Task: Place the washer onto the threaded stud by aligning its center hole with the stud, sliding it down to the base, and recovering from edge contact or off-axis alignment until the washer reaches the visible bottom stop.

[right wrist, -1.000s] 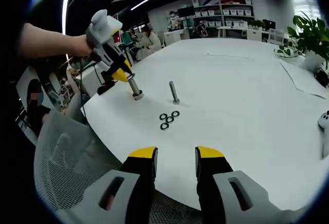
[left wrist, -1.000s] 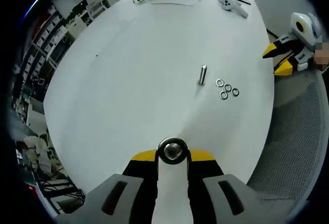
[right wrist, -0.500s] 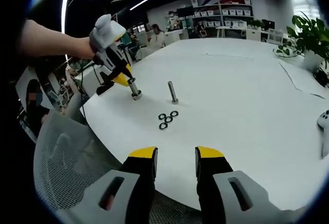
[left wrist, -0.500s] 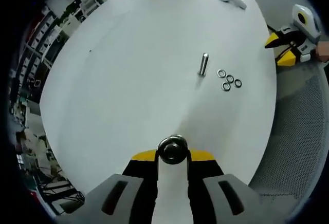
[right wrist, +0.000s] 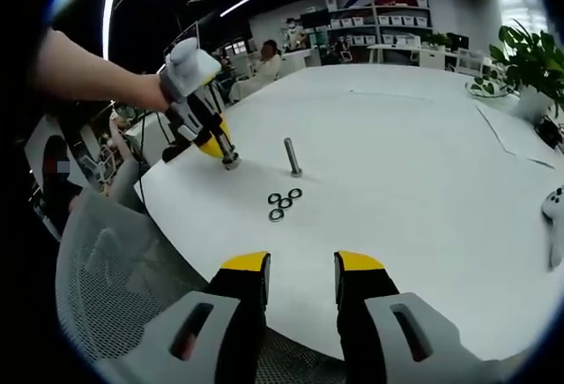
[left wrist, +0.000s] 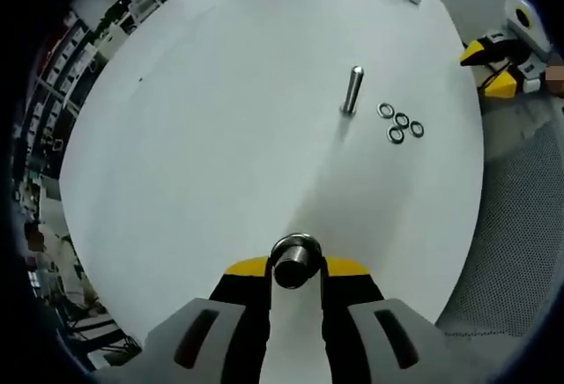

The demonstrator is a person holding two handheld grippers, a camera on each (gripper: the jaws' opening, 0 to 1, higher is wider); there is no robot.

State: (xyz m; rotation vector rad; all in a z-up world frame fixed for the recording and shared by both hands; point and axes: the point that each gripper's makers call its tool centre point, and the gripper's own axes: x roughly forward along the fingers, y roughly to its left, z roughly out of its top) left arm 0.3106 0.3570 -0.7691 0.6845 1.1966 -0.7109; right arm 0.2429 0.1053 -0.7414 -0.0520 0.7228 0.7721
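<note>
Four washers (left wrist: 401, 126) lie in cluster on white bench (left wrist: 220, 137), just beside free upright stud (left wrist: 353, 90); none on any stud yet. Left gripper (left wrist: 295, 265) fingers pinch second stud (left wrist: 294, 261); compared with second ago it tilted lower toward bench, so stud placement comes first. Right gripper (right wrist: 301, 265) fingers spread, hold nothing, well apart from washers. No containers seen.

Stud (left wrist: 352, 91) upright on table (left wrist: 220, 137), washers (left wrist: 401, 123) just beside it, chair (right wrist: 115, 287) at table's edge.
</note>
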